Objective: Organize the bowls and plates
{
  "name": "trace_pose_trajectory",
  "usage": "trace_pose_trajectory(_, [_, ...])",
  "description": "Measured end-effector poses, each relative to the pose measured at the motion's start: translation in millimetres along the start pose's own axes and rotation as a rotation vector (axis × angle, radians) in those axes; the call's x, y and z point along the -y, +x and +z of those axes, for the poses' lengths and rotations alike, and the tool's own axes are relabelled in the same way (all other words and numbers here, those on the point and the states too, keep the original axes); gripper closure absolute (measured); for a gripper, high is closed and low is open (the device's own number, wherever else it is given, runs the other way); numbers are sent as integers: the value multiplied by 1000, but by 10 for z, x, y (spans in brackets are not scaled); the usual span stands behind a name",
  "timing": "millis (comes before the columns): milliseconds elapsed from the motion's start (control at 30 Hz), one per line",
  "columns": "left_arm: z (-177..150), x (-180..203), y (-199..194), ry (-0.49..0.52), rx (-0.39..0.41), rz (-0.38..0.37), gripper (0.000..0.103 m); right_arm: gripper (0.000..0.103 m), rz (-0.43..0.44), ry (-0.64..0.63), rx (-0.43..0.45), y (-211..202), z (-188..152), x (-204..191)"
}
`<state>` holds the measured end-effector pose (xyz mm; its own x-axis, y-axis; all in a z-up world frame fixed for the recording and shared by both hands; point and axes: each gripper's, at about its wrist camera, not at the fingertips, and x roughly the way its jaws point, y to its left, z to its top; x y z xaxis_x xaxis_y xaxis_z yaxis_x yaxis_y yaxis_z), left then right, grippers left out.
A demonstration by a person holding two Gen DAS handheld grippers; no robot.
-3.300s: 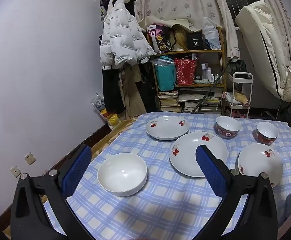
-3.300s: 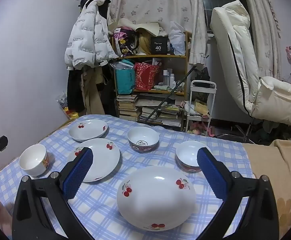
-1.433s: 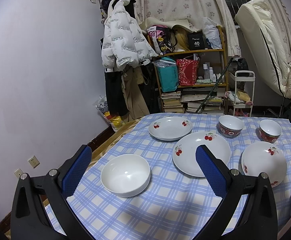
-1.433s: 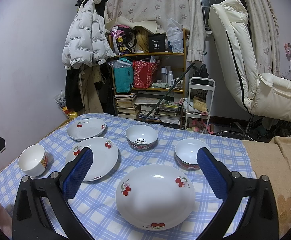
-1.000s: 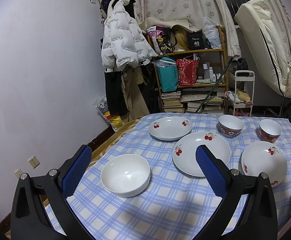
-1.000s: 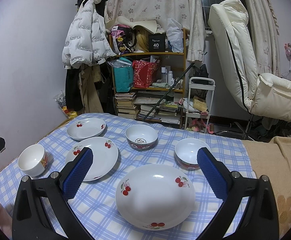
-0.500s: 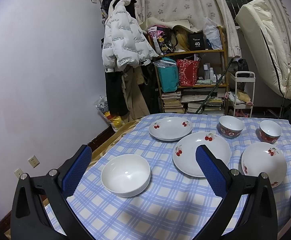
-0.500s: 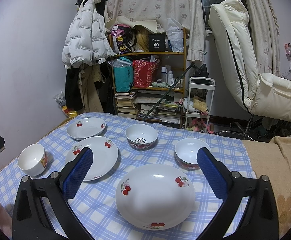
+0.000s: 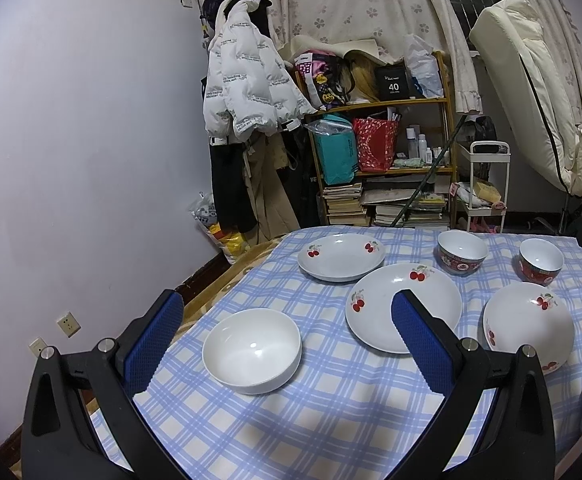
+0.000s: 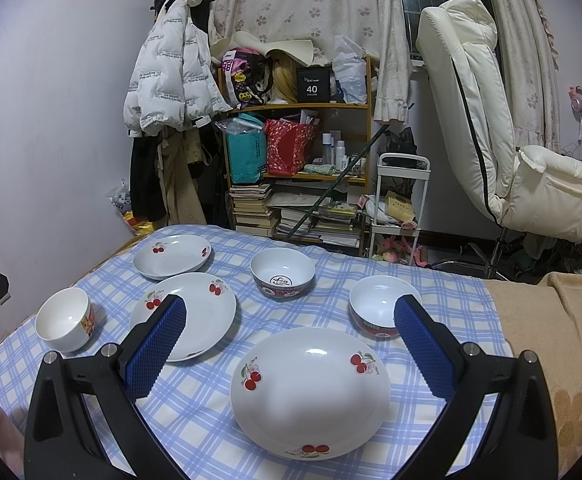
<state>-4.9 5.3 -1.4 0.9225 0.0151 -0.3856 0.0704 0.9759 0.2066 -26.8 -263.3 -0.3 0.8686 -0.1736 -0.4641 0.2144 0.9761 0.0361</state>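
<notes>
Three white cherry-print plates and three bowls sit apart on a blue checked tablecloth [image 10: 323, 304]. My left gripper [image 9: 287, 320] is open and empty, held above a plain white bowl [image 9: 251, 350]. My right gripper [image 10: 289, 324] is open and empty above the near plate [image 10: 310, 392]. The middle plate [image 10: 195, 312] and the far plate [image 10: 173, 256] lie to its left. A patterned bowl [image 10: 282, 274] stands at the back and a red-rimmed bowl [image 10: 379, 310] at the right. The white bowl also shows in the right wrist view [image 10: 65, 324].
A cluttered wooden shelf [image 10: 299, 176] with bags and books, a white jacket [image 10: 171, 76] on a rack, a small white cart [image 10: 401, 204] and a cream recliner [image 10: 487, 120] stand beyond the table. A beige flowered blanket [image 10: 563, 344] covers the table's right side.
Both grippers have stayed open and nearly still; the left view has drifted slightly. The dishes have not moved.
</notes>
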Motion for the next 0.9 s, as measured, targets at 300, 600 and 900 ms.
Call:
trace_pose_trajectory(300, [-37, 7, 138, 24, -46, -12, 1, 0, 36, 6, -14, -9, 71, 29])
trace_pose_trajectory(600, [210, -36, 378, -10, -115, -61, 1, 0, 90, -3, -35, 172, 134, -25])
trace_pose_trajectory(900, [457, -36, 827, 15, -214, -78, 1, 0, 107, 4, -25, 383, 346, -93])
